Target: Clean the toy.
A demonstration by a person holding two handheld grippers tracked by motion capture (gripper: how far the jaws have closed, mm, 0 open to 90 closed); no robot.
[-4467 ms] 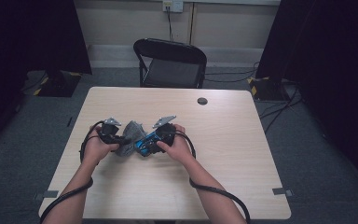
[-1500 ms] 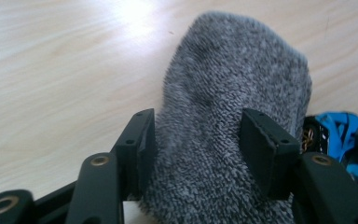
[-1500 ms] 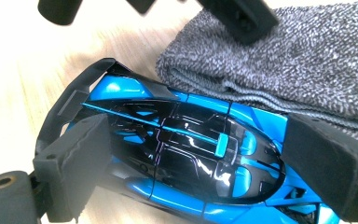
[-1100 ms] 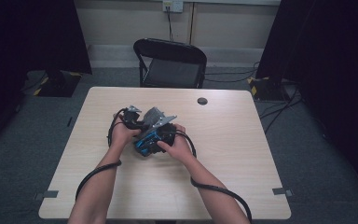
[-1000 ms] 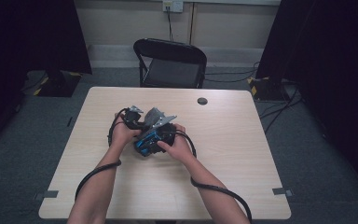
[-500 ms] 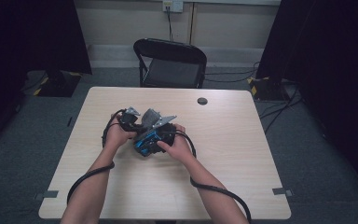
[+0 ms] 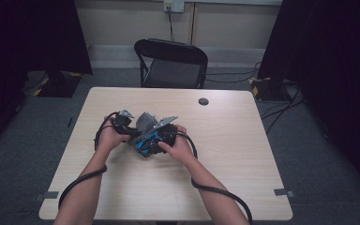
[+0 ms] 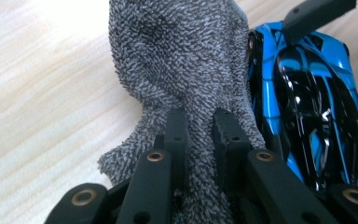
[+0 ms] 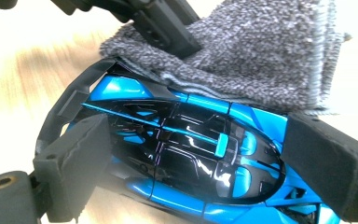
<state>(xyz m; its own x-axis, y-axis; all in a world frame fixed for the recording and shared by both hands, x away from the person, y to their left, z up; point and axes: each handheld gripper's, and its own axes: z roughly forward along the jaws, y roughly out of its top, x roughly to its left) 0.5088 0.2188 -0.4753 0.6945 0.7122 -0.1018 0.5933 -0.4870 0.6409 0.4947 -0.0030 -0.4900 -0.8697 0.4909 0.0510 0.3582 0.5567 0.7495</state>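
A glossy blue and black toy car (image 9: 168,140) lies tilted between the foam pads of my right gripper (image 9: 200,158), which is shut on its two ends. In the high view the car (image 7: 144,146) sits just above the table's left middle, with the right gripper (image 7: 155,138) behind it. My left gripper (image 8: 199,119) is shut on a grey terry cloth (image 8: 182,60), and the cloth rests against the car's (image 8: 307,107) side. In the high view the left gripper (image 7: 126,127) holds the cloth (image 7: 144,123) at the car's far side.
The light wooden table (image 7: 225,154) carries a small black round thing (image 7: 203,101) near its far edge. A black folding chair (image 7: 171,63) stands behind the table. Black cables loop from both grippers toward the near edge.
Since the earliest frame the left gripper has carried the cloth from the car's left to its far side. In the last second it slid slightly left. The right hand stayed still.
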